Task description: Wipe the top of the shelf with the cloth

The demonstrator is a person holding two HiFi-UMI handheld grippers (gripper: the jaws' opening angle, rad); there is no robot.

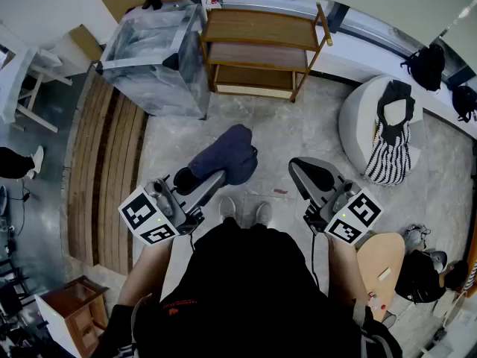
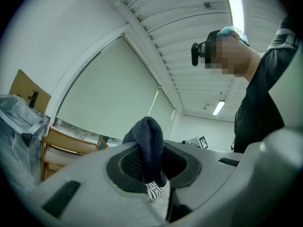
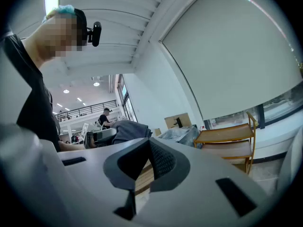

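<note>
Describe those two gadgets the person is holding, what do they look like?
The left tool and right tool are smooth grey moulded bodies, each ending in two jaws lined with dark ribbed pads. Each carries a white cube printed with black square markers. A thin black cable runs back from the right one. The person wears a black top.
</note>
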